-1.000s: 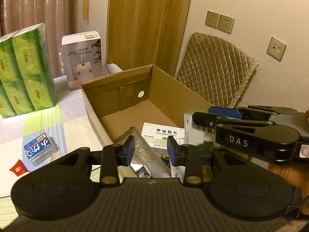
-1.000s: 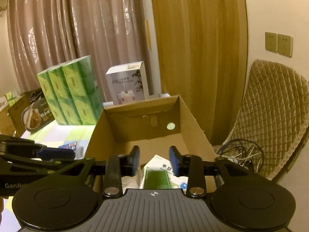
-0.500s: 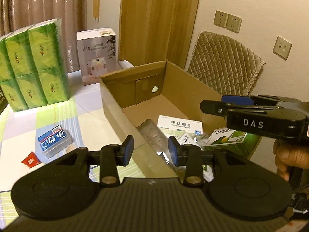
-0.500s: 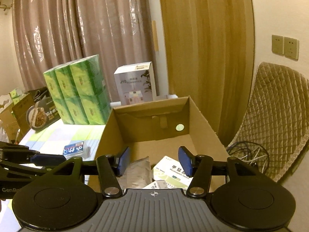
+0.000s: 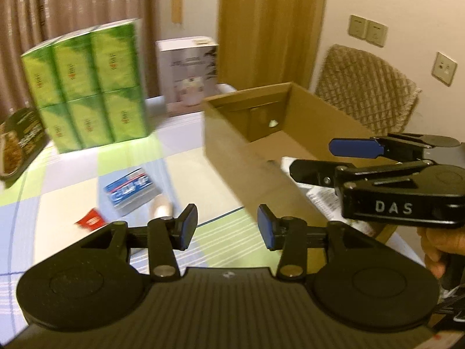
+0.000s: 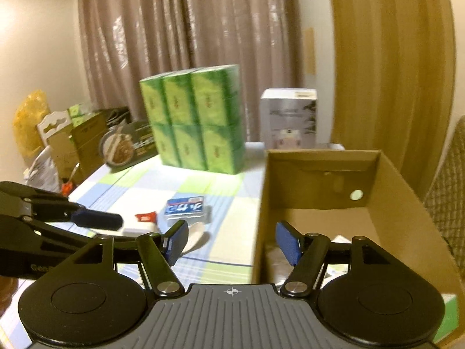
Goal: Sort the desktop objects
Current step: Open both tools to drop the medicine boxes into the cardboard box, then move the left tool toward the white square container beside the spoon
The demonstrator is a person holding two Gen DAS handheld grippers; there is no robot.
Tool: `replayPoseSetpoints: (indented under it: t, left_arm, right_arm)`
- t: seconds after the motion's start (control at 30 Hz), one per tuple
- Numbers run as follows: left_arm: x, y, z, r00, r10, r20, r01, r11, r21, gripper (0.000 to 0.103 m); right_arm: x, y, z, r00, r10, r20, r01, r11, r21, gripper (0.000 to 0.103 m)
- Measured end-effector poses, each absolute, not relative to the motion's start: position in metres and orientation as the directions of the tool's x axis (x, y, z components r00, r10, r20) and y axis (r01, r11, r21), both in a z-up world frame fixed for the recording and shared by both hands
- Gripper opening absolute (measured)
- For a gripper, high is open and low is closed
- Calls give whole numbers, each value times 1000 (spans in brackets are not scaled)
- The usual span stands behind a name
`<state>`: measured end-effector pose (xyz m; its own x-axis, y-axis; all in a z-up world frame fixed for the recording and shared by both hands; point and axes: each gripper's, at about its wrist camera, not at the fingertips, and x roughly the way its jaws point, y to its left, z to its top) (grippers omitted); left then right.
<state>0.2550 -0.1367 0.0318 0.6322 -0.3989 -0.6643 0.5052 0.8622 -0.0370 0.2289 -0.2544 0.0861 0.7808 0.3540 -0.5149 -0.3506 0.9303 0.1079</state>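
Observation:
An open cardboard box stands on the checked tablecloth with packets inside. Left of it lie a blue tissue pack, a small red sachet and a pale tube. My left gripper is open and empty above the cloth, in front of the box's near corner. My right gripper is open and empty, over the box's left wall; it also shows at the right of the left wrist view.
A stack of green tissue packs and a white humidifier box stand at the back. A dark food box and cartons sit at the far left. A quilted chair stands behind the cardboard box.
Both grippers have swung left, away from the box's inside toward the loose items on the cloth. The right gripper let go of a green-and-white carton into the box and opened wider.

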Motion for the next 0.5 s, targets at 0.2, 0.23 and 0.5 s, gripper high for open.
replayPoseSetpoints:
  t: [0.2, 0.23, 0.5]
  left_arm:
    - [252, -92, 28, 662, -336, -670, 447, 894, -6, 45]
    - [252, -85, 27, 665, -326, -672, 437, 899, -5, 45]
    - [250, -34, 8, 669, -278, -690, 364, 931, -22, 52]
  right_arm:
    - [229, -233, 80, 766, 371, -525, -381, 920, 94, 68]
    - [229, -230, 80, 764, 373, -527, -385, 918, 91, 68]
    - [232, -200, 71, 738, 392, -550, -429, 901, 66, 71]
